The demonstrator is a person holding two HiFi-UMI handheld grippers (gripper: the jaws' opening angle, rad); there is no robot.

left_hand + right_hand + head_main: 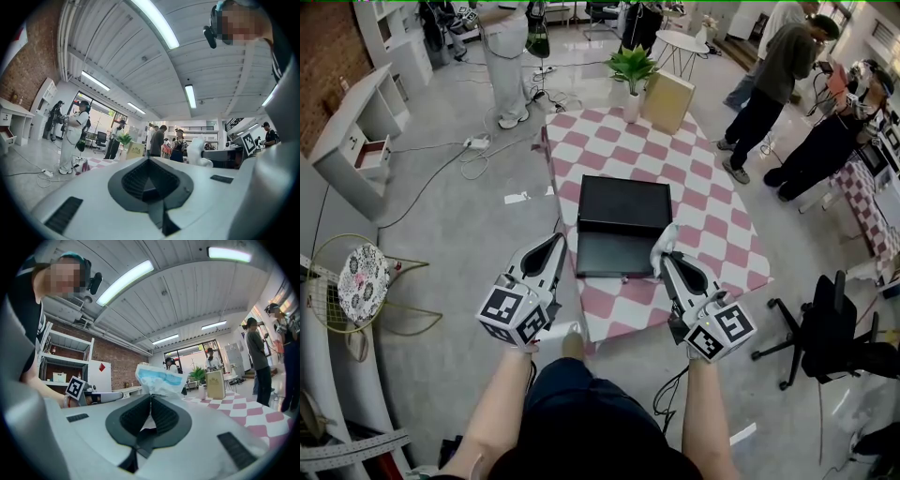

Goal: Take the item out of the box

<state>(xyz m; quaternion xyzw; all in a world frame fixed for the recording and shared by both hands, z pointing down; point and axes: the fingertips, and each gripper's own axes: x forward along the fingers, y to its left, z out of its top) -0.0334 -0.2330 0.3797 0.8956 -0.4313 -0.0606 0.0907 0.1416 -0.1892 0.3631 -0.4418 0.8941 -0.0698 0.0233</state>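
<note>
A black box lies open on the pink-and-white checkered table, and its inside looks dark and bare. My right gripper hovers over the box's right front corner, shut on a white packet with a blue band. In the right gripper view the packet sticks up from between the closed jaws of that gripper. My left gripper hangs just left of the box, off the table's edge. The left gripper view shows this gripper shut with nothing in it.
A potted plant and a tan paper bag stand at the table's far end. Several people stand at the back right. A black office chair is at the right, a wire chair with a cushion at the left. Cables cross the floor.
</note>
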